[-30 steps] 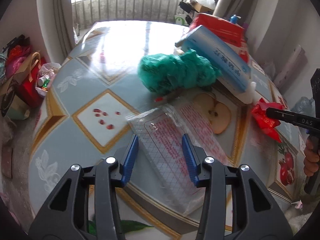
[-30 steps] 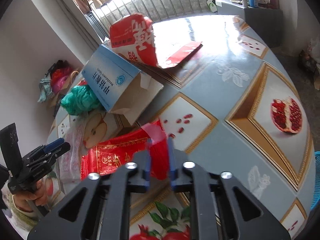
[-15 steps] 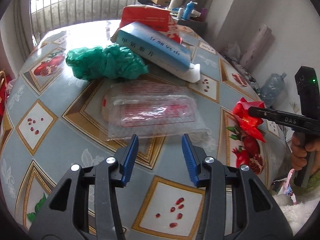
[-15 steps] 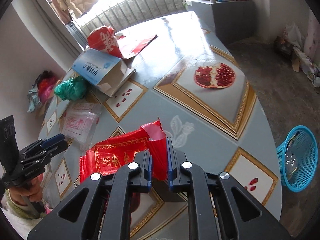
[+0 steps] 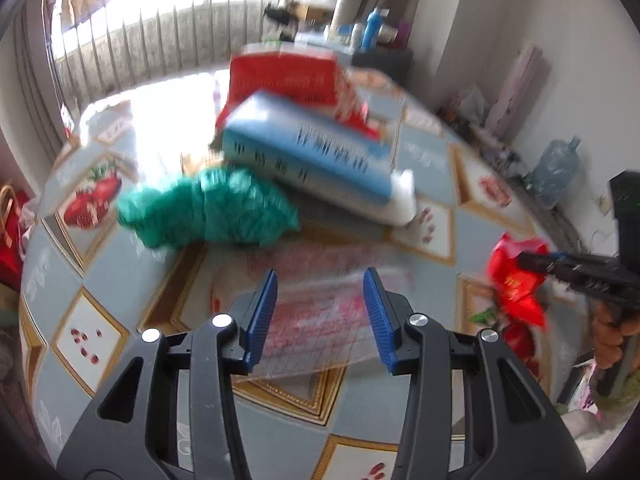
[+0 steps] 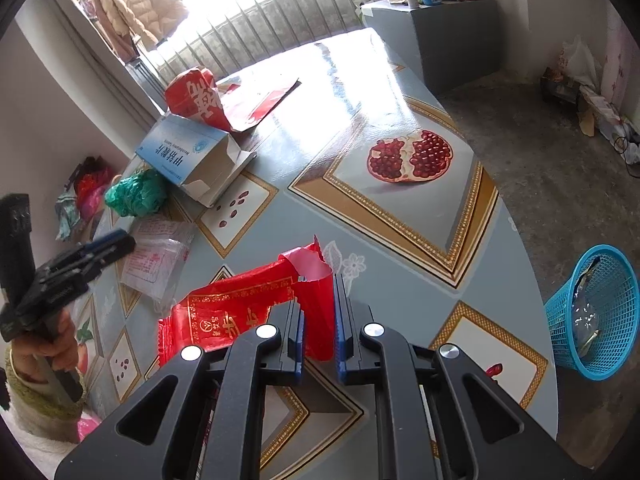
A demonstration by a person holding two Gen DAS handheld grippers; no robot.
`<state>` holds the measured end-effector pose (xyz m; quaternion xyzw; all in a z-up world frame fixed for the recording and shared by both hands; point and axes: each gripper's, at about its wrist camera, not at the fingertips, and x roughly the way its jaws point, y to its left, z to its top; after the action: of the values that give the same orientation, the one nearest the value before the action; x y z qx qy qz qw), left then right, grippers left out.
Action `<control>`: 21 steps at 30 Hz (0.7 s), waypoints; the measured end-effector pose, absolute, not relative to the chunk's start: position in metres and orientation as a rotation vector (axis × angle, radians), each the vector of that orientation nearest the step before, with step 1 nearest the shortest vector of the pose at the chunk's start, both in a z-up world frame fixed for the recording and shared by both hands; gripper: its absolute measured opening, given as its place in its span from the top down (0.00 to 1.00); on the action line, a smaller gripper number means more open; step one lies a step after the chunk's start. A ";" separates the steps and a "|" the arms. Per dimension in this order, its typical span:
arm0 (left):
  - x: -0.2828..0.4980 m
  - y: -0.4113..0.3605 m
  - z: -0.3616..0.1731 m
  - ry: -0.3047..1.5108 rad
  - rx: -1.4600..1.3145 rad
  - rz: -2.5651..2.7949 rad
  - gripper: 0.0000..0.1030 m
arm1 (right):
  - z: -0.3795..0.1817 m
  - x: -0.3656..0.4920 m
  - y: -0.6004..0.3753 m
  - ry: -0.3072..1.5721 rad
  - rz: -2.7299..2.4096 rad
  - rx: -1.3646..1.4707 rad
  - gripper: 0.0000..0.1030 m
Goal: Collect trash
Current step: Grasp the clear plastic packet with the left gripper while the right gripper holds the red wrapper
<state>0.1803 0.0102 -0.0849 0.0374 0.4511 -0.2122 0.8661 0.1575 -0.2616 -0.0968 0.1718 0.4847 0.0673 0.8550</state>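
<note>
My left gripper [image 5: 320,312] hangs over a clear plastic wrapper with red print [image 5: 328,264] that lies on the patterned table [image 6: 280,216]. Its jaws are closing, the wrapper is between the blue pads, and I see no firm pinch. My right gripper [image 6: 318,332] is shut on a crumpled red foil wrapper [image 6: 240,308] and holds it above the table's near edge. The left wrist view shows that red wrapper [image 5: 516,280] at the right, in the other gripper's tip. A blue mesh trash basket [image 6: 596,312] stands on the floor at the right, with some litter inside.
A crumpled green plastic bag [image 5: 212,212], an open blue-and-white carton [image 5: 312,160] and a torn red carton [image 5: 288,80] lie farther back on the table. A grey cabinet with bottles [image 6: 440,20] stands beyond the table. Bags and clutter line the floor by the walls.
The left gripper has moved forward over the clear wrapper and its jaws have narrowed a little. The right gripper swung right with the red wrapper early on, bringing the blue basket into view, then held still.
</note>
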 end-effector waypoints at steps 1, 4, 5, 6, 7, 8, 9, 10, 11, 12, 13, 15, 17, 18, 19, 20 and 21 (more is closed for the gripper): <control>0.180 0.010 -0.090 0.972 0.071 -0.449 0.68 | -0.097 0.158 -0.262 1.017 0.140 0.364 0.89; 0.171 0.014 -0.101 1.013 0.041 -0.468 0.73 | -0.098 0.161 -0.263 1.015 0.143 0.362 0.89; 0.166 0.015 -0.102 1.012 0.044 -0.471 0.74 | -0.098 0.161 -0.264 1.014 0.146 0.361 0.89; 0.162 0.015 -0.102 1.014 0.044 -0.477 0.75 | -0.098 0.161 -0.265 1.015 0.148 0.360 0.89; 0.158 0.016 -0.102 1.022 0.031 -0.489 0.76 | -0.098 0.162 -0.265 1.014 0.151 0.360 0.89; 0.155 0.018 -0.103 1.034 0.003 -0.504 0.76 | -0.098 0.162 -0.267 1.013 0.151 0.359 0.89; 0.151 0.020 -0.103 1.049 -0.023 -0.520 0.77 | -0.097 0.162 -0.267 1.012 0.151 0.360 0.89; 0.148 0.021 -0.104 1.057 -0.035 -0.532 0.79 | -0.098 0.162 -0.268 1.011 0.152 0.364 0.89; 0.144 0.021 -0.104 1.066 -0.045 -0.546 0.80 | -0.098 0.161 -0.269 1.009 0.153 0.367 0.89; 0.141 0.019 -0.105 1.070 -0.049 -0.552 0.81 | -0.098 0.161 -0.269 1.007 0.153 0.368 0.89; 0.138 0.019 -0.105 1.076 -0.048 -0.558 0.82 | -0.098 0.160 -0.269 1.005 0.153 0.366 0.89; 0.131 0.018 -0.105 1.104 -0.064 -0.587 0.82 | -0.097 0.159 -0.269 1.004 0.152 0.364 0.89; 0.128 0.016 -0.107 1.140 -0.105 -0.625 0.82 | -0.098 0.157 -0.271 1.002 0.150 0.365 0.89; 0.124 0.015 -0.107 1.164 -0.127 -0.652 0.82 | -0.098 0.157 -0.272 1.000 0.149 0.369 0.89; 0.122 0.012 -0.108 1.181 -0.141 -0.676 0.82 | -0.098 0.156 -0.273 0.999 0.148 0.374 0.89; 0.119 0.009 -0.109 1.208 -0.165 -0.720 0.82 | -0.098 0.156 -0.273 0.998 0.148 0.376 0.89; 0.117 0.006 -0.110 1.227 -0.184 -0.761 0.82 | -0.098 0.155 -0.274 0.997 0.148 0.377 0.89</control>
<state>0.1173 0.0059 -0.1100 -0.0839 0.5606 -0.3479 0.7468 0.1553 -0.2736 -0.0982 0.1797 0.4746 0.0704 0.8588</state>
